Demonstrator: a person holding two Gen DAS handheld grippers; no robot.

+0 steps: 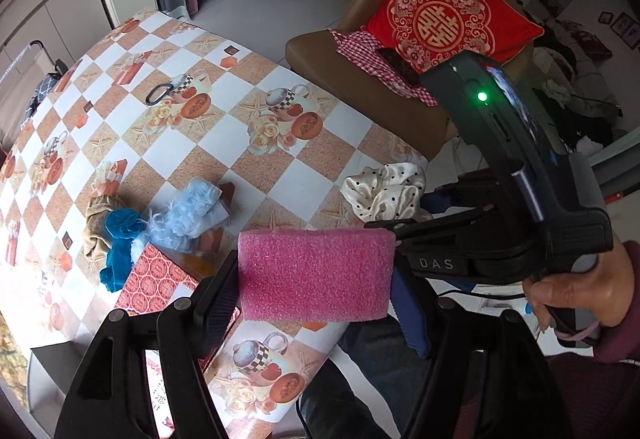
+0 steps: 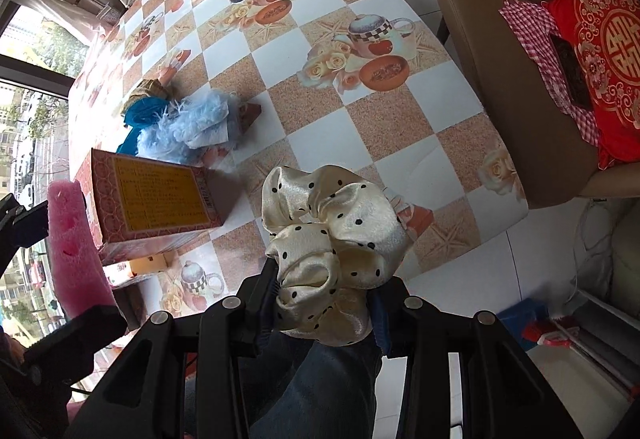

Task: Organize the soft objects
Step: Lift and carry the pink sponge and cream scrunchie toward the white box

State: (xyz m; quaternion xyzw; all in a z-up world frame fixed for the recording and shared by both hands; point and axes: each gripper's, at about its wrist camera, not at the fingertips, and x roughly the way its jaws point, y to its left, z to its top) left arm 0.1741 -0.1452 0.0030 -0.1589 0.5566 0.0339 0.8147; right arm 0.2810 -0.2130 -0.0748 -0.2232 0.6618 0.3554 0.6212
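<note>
My left gripper [image 1: 316, 271] clamps a pink rectangular foam sponge [image 1: 316, 273] at lower centre; my right gripper [image 2: 324, 303], jaws nearly closed, pinches a cream satin black-dotted scrunchie [image 2: 332, 239] mid-frame above the checked table's [image 2: 360, 143] edge.

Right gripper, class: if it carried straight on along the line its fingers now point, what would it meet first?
The right gripper is shut on the cream polka-dot scrunchie, so that leads. Beyond it lies the near edge of the checked tablecloth, probably the first contact, though depth near that edge is unclear.
</note>
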